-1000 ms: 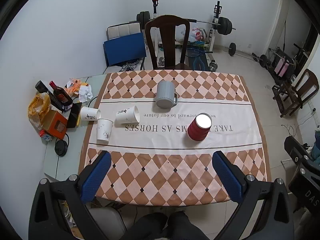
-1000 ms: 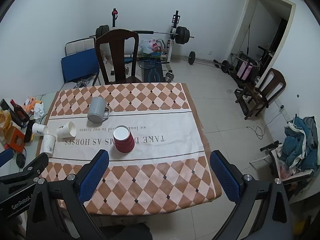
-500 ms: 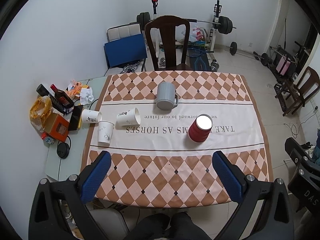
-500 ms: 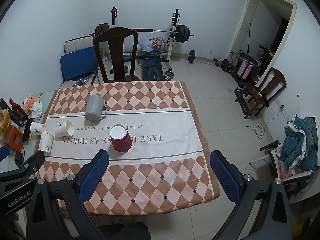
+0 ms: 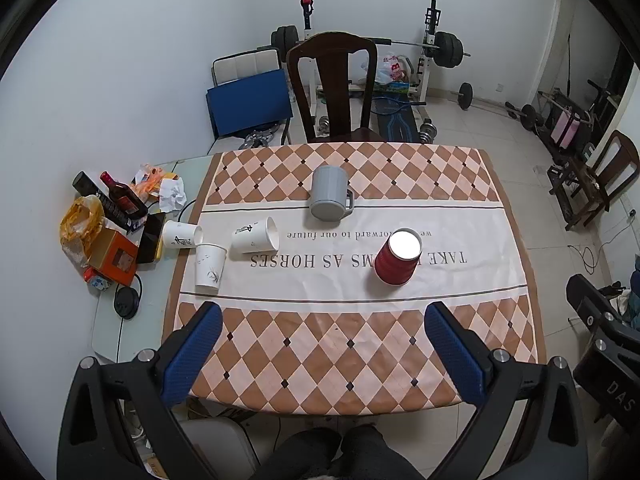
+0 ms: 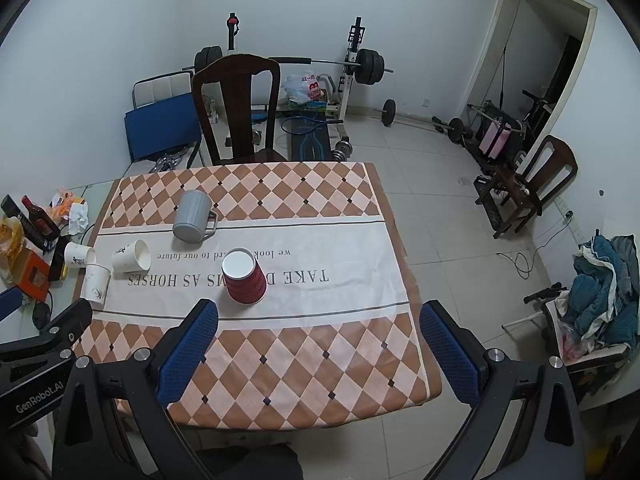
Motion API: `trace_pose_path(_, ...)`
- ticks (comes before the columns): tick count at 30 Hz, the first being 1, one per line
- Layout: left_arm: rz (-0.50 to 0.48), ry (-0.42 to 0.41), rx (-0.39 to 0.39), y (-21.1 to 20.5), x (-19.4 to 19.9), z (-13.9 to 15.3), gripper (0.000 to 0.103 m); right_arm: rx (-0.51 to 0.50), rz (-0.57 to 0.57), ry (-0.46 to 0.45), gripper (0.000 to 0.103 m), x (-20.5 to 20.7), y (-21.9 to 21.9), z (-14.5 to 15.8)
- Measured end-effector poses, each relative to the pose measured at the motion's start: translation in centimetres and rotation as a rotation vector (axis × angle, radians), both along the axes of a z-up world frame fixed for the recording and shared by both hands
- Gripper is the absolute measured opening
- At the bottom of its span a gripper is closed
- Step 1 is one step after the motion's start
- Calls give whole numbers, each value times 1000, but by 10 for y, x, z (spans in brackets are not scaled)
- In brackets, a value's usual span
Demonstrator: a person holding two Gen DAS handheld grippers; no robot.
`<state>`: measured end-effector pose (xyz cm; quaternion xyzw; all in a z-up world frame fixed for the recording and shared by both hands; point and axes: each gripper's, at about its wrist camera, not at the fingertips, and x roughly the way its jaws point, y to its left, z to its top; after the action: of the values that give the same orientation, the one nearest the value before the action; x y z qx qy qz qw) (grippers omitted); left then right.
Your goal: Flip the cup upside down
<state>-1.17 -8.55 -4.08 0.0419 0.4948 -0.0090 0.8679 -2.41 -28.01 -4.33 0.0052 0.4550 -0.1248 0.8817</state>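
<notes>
A red cup (image 5: 397,261) stands upside down on the white band of the tablecloth, its white base facing up; it also shows in the right wrist view (image 6: 243,276). A grey mug (image 5: 330,199) stands upside down behind it, also in the right wrist view (image 6: 193,217). Three white paper cups sit at the left: one on its side (image 5: 256,236), one upside down (image 5: 209,266), one on its side off the cloth (image 5: 181,234). My left gripper (image 5: 323,344) and my right gripper (image 6: 320,342) are open and empty, high above the near table edge.
A dark wooden chair (image 5: 331,88) stands behind the table (image 5: 320,360). Bottles, a box and bags (image 5: 108,232) clutter a side surface at the left. Gym weights (image 5: 440,48) line the back wall. Another chair (image 6: 528,184) stands at the right.
Both grippers have drawn back and up slightly, so the table looks a little smaller. Cups have not moved.
</notes>
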Motion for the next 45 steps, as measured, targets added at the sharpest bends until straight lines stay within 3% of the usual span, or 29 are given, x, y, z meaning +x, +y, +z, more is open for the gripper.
trace_pose_path(45, -7, -19, 2, -5, -6, 10, 103, 14, 7, 6, 102, -10, -1, 2)
